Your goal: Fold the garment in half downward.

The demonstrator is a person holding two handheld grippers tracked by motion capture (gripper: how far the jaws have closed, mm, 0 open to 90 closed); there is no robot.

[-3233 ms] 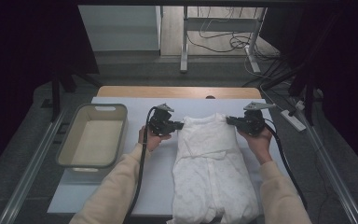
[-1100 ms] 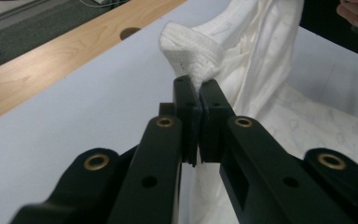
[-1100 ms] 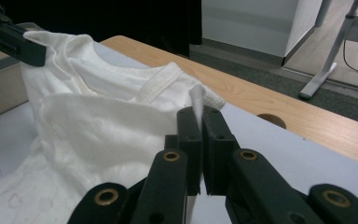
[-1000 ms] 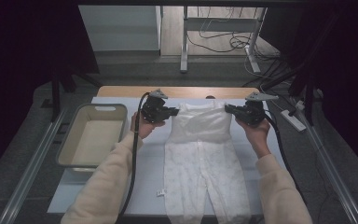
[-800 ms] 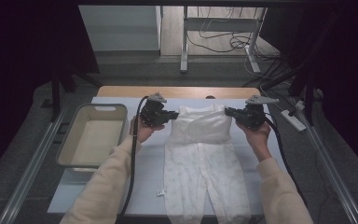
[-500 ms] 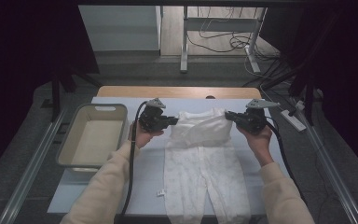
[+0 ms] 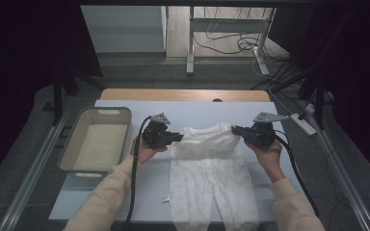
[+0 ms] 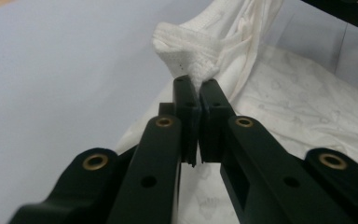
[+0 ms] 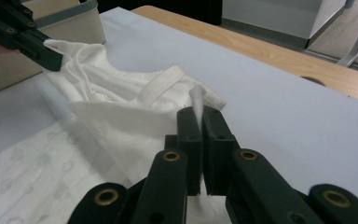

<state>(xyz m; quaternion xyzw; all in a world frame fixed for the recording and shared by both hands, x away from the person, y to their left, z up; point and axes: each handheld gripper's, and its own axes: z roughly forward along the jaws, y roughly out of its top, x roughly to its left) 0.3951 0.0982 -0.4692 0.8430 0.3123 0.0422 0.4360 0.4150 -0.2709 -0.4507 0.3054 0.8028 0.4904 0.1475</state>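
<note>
The white baby romper (image 7: 207, 168) lies on the pale blue table cover (image 7: 125, 192), just to the right of the beige plastic basin (image 7: 96, 144), which stands near the cover's left edge. Its legs stretch flat toward the person, away from the basin's far end, while its upper part is lifted off the cover and folded a little over the body, with the neckline facing the far side of the table.

The left gripper (image 7: 179, 137) sits between the basin and the romper, its jaws pressed together on the shoulder corner nearest the basin; in the left gripper view a bunched tuft of ribbed hem (image 8: 186, 56) stands out just past the pinching tips. The right gripper (image 7: 235, 129) holds the opposite shoulder, on the side of the romper away from the basin, its jaws likewise clamped on a small peak of cloth (image 9: 198, 100). The fabric between the two grips hangs in soft folds. A small label (image 7: 165, 198) lies beside the romper's leg on the basin side.
</note>
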